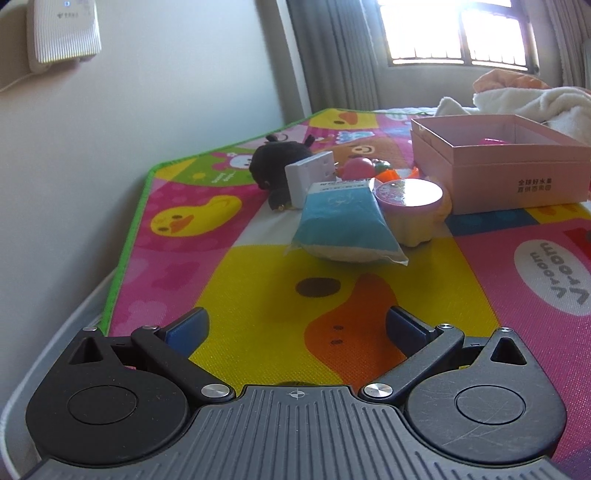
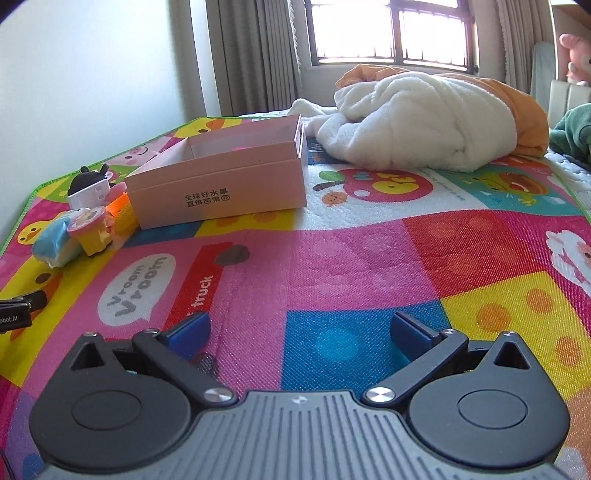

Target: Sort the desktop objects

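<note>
left gripper (image 1: 295, 328): jaws spread wide, empty, low over colourful cartoon play mat (image 1: 258, 280) | right gripper (image 2: 299, 332): jaws spread wide, empty | open pink cardboard box (image 2: 221, 184): on mat | blue-and-white plastic pouch (image 1: 343, 225), pink-lidded yellow cup (image 1: 410, 206), white plug block (image 1: 310, 177), black plush toy (image 1: 269, 166): clustered just left of box

- White wall (image 1: 177, 92) on the left, a white device (image 1: 62, 31) mounted on it
- Grey curtains (image 2: 255, 55) beside a barred window (image 2: 391, 31), bright daylight behind
- Cartoon mat (image 2: 369, 258) spread over the bed
- White blanket (image 2: 417, 118) bunched near the window
</note>
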Available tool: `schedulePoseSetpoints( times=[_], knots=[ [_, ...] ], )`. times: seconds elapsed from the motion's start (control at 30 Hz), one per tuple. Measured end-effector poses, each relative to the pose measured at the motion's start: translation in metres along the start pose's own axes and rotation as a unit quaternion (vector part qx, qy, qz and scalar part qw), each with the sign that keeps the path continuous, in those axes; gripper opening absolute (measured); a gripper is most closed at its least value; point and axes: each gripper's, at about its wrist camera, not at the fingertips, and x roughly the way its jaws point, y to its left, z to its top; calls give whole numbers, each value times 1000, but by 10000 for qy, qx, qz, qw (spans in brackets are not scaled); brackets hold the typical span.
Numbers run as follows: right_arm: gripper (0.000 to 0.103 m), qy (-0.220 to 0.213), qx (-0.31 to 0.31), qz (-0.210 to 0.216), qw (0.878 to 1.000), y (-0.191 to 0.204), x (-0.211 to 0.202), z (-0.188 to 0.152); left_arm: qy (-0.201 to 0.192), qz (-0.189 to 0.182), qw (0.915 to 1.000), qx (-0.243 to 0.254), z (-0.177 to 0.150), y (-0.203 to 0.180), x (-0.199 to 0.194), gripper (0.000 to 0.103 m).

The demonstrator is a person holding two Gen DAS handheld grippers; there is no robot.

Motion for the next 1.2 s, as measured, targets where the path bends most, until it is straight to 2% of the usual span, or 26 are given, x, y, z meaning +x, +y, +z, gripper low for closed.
schedulePoseSetpoints(
  times=[0.27, 0.47, 0.57, 0.6, 0.67, 0.77, 0.83, 0.93, 1.03, 1.07, 1.13, 1.2],
  knots=[
    [103, 63, -2, -6, 10000, -1, -2, -1, -31, 127, 9997, 212, 1, -6, -2, 103],
    [103, 144, -230, -377, 9989, 10, -4, -4, -59, -106, 9998, -129, -1, 6, -4, 103],
    [103, 356, -265, -745, 9962, 20, -6, 1, 42, -92, 9999, -62, 0, 3, -1, 103],
    [103, 407, -86, -912, 9950, 24, -11, 6, 57, -96, 9999, -50, 0, 3, 0, 103],
    [103, 227, 478, -1035, 9932, 36, -25, 24, 67, -176, 9997, -145, -1, 6, 0, 103],
    [103, -147, 1147, -1012, 9881, 69, -38, 73, 226, -520, 9969, -541, -2, 20, 5, 103],
    [103, -419, 1288, -1108, 9846, 96, -34, 102, 268, -621, 9951, -715, -4, 24, 7, 103],
    [103, -520, 827, -1681, 9809, 135, -2, 111, 213, -452, 9976, -482, -5, 13, 6, 103],
    [103, -465, -130, -2574, 9651, 167, 33, 79, 197, -501, 9971, -546, -6, 15, 5, 103],
    [103, -526, -293, -2734, 9600, 175, 36, 65, 227, -579, 9960, -637, -7, 19, 6, 103],
    [103, -710, -405, -2718, 9589, 186, 35, 47, 264, -638, 9952, -696, -7, 21, 8, 103],
    [103, -757, -369, -2507, 9644, 190, 33, 41, 331, -688, 9944, -727, -5, 23, 11, 103]
  ],
)
